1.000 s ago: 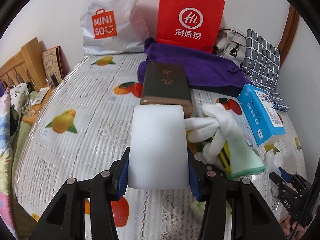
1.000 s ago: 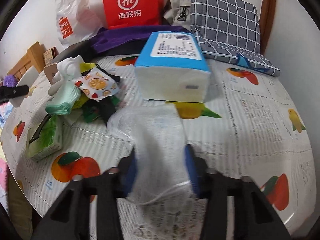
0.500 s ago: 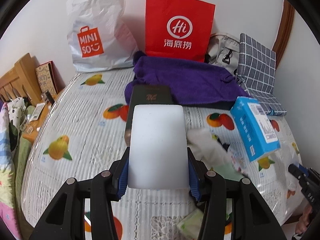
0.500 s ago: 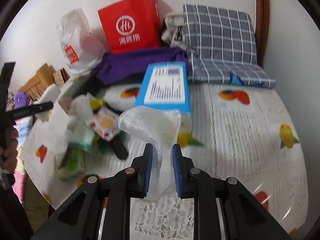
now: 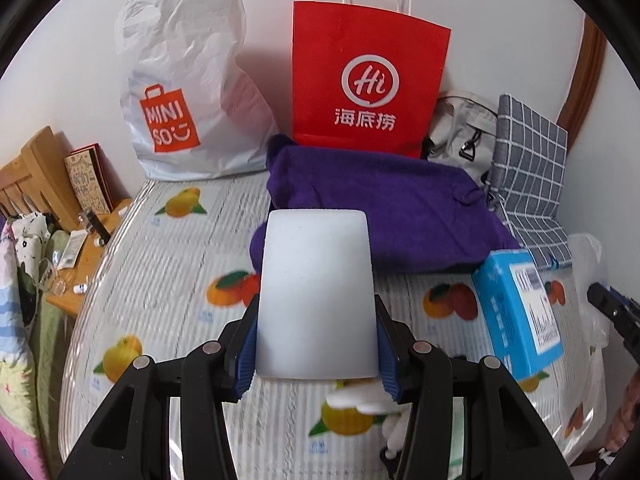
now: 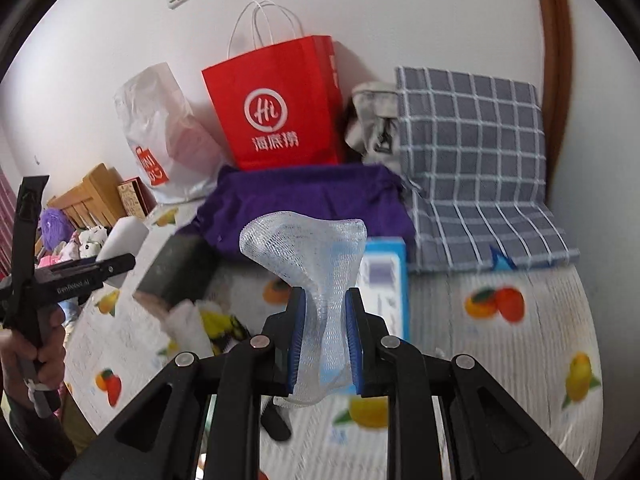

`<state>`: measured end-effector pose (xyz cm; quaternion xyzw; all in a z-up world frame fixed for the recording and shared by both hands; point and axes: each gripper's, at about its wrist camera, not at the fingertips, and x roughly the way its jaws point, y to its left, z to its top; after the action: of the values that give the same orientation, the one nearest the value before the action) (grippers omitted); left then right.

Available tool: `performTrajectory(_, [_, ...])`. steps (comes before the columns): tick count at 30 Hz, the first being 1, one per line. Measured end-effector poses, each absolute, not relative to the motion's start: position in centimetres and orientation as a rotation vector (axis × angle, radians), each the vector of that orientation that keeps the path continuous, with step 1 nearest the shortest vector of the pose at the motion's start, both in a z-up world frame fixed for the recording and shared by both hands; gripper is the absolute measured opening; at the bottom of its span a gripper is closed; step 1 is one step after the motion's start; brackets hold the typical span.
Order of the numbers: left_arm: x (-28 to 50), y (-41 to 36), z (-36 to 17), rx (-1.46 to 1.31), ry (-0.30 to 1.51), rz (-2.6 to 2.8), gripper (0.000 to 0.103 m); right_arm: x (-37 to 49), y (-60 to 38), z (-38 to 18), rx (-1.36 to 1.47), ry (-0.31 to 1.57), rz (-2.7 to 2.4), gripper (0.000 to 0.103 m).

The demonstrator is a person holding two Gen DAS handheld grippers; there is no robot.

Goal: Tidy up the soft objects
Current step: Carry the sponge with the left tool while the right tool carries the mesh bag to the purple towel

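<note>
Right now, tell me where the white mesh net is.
The white mesh net is pinched between the right gripper fingers at the centre of the right wrist view, lifted above the bed in front of the purple towel and blue tissue pack.

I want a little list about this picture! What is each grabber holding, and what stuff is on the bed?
left gripper: shut on a white rectangular sponge block
right gripper: shut on a scrunched white mesh net
surface: bed cover with fruit prints
by the wall: red paper bag, white plastic shopping bag
in front of the bags: purple towel
far right: grey checked cushion
near the net: blue tissue pack
</note>
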<state>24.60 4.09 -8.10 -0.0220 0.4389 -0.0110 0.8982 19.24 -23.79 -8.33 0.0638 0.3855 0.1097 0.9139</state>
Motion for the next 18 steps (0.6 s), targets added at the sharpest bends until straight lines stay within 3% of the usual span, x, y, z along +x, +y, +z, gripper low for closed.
performTrajectory(18, [33.2,3.9,-6.9,-0.019,0.911,0.001,0.048,30.1,-22.1,-6.2,0.070,0.764,0.227,0.020])
